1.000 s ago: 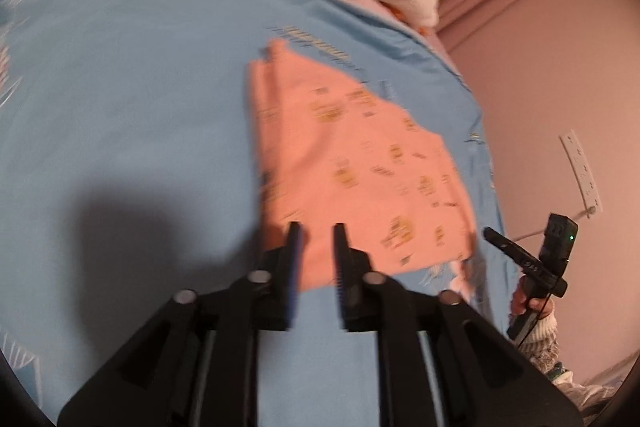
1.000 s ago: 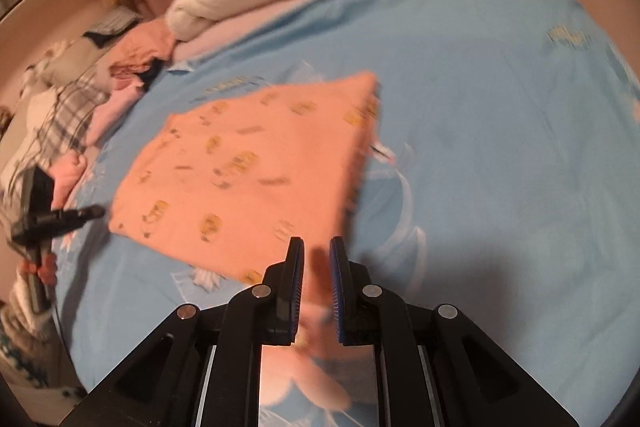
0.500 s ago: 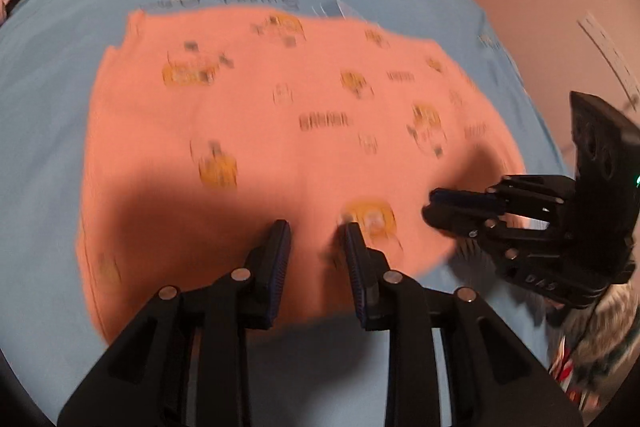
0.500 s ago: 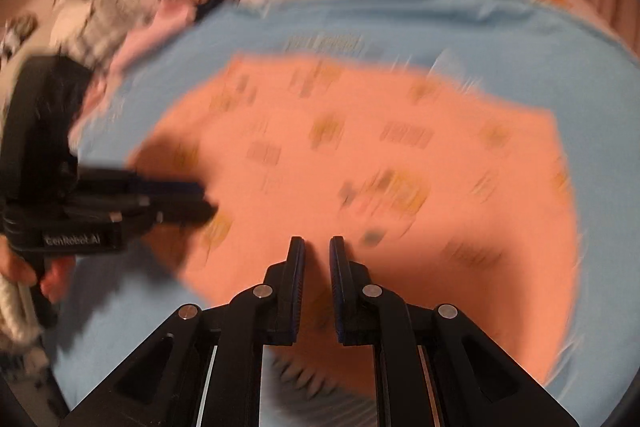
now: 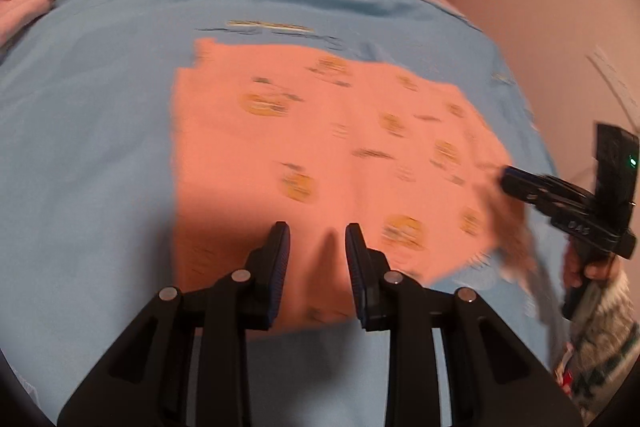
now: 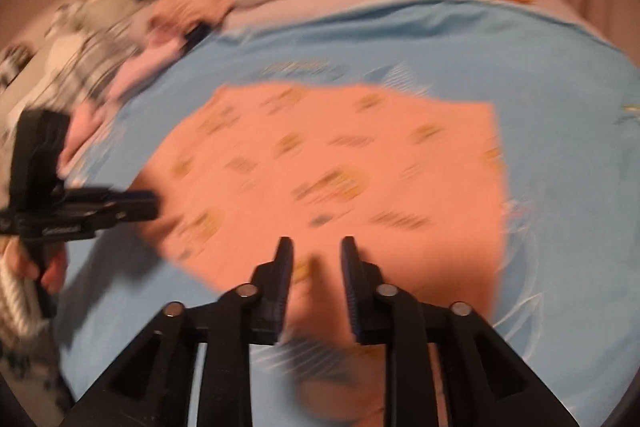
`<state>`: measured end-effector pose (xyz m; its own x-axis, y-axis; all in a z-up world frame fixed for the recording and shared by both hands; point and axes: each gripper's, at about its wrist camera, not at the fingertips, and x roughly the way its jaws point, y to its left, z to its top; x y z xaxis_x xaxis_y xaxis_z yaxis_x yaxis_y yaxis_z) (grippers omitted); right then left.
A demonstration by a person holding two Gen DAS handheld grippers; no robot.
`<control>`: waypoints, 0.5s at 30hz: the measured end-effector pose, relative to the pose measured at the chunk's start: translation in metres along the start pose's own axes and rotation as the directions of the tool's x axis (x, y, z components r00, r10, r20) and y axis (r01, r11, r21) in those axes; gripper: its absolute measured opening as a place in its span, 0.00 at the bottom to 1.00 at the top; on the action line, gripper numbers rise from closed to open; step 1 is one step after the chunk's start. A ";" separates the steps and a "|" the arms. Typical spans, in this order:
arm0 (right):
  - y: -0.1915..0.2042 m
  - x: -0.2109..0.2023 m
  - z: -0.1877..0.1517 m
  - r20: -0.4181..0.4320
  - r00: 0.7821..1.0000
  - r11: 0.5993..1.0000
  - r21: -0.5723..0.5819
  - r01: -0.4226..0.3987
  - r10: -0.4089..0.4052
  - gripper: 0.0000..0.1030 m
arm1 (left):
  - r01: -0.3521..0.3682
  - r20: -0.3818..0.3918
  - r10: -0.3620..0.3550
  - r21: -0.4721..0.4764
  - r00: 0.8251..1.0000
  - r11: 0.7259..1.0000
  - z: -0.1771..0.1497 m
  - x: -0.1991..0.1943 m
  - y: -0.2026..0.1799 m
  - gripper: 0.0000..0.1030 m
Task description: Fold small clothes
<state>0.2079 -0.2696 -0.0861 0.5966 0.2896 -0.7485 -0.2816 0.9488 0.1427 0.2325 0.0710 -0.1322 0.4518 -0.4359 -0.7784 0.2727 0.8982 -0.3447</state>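
Two grippers are working one orange printed garment [image 5: 332,155], which lies spread flat mid-bed on the blue sheet [image 5: 88,115], presumably so the edges are easy to reach for a fold. Left gripper [image 5: 318,247] hovers low over the near hem at 6 o'clock, fingers [image 5: 278,259] a narrow gap apart, nothing between them. Right gripper [image 6: 316,259] sits the same way over its near edge, fingers slightly parted and empty; it shows at 3 o'clock in the left view. Everything's blurry, so contact is unclear.
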 end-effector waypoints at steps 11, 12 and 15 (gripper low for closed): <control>-0.061 -0.008 -0.042 -0.085 0.995 0.985 0.159 0.070 -0.057 0.27 | 0.052 -0.002 -0.053 -0.097 0.999 0.994 -0.034 -0.033 0.040 0.24; -0.063 -0.015 -0.040 -0.076 0.995 0.983 0.168 0.070 -0.057 0.27 | 0.052 0.007 -0.052 -0.099 0.999 0.994 -0.031 -0.037 0.039 0.24; -0.059 -0.034 -0.027 0.008 0.998 0.988 0.145 0.057 -0.059 0.28 | 0.058 0.055 -0.053 -0.086 0.997 0.995 -0.018 -0.048 0.034 0.25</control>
<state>0.1838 -0.3391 -0.0868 0.6177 0.2343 -0.7507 -0.1351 0.9720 0.1923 0.2052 0.1232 -0.1159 0.4824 -0.4856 -0.7290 0.2247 0.8730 -0.4328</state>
